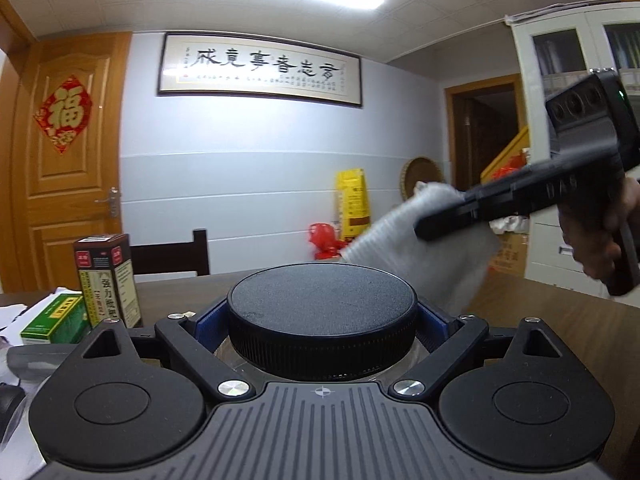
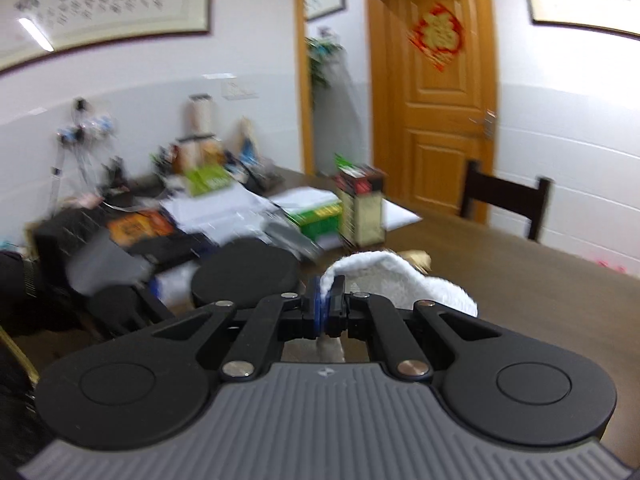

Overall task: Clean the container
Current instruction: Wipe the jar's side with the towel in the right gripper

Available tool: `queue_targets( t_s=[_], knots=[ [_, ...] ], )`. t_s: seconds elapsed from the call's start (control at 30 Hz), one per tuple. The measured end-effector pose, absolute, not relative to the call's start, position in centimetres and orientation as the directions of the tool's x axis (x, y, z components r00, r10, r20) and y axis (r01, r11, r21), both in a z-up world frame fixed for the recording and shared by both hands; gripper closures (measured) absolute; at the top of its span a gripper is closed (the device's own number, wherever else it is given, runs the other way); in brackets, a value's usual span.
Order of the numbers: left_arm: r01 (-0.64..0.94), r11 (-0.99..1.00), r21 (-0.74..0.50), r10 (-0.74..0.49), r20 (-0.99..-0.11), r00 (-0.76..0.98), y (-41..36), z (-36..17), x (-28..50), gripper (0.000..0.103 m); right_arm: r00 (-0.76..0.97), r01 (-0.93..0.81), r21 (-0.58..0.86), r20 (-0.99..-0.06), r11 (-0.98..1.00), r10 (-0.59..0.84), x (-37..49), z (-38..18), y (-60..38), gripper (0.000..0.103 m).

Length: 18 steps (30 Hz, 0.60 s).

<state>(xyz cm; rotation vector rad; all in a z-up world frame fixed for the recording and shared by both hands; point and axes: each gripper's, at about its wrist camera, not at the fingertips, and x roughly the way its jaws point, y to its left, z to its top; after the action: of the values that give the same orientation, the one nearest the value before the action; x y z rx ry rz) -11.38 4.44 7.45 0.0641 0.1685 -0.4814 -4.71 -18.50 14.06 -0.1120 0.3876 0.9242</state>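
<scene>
Here the left claw is clamped on the container, a clear jar with a black lid, its blue pads on both sides, above the brown worktop. The right claw is pressed together on a white cloth (partly blurred), which hangs just beside the lid.

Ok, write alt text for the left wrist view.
The left gripper clamps a clear jar with a black lid above a brown table. At right, the right gripper holds a white cloth near the lid.
</scene>
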Motion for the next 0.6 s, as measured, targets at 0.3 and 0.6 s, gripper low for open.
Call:
queue_targets(
  t_s=[0.3, 0.6],
  knots=[
    [0.522, 0.853, 0.008, -0.514, -0.165, 0.842, 5.8, 6.9, -10.6, 0.008, 0.457, -0.833, 0.091, -0.444, 0.546, 0.771, -2.9, 12.7, -17.5, 0.098],
    [0.538, 0.843, 0.012, -0.530, -0.149, 0.834, 6.1, 6.6, -10.7, 0.008, 0.391, -0.833, 0.102, -0.587, 0.544, 0.709, -2.0, 8.3, -17.0, 0.098]
  ],
)
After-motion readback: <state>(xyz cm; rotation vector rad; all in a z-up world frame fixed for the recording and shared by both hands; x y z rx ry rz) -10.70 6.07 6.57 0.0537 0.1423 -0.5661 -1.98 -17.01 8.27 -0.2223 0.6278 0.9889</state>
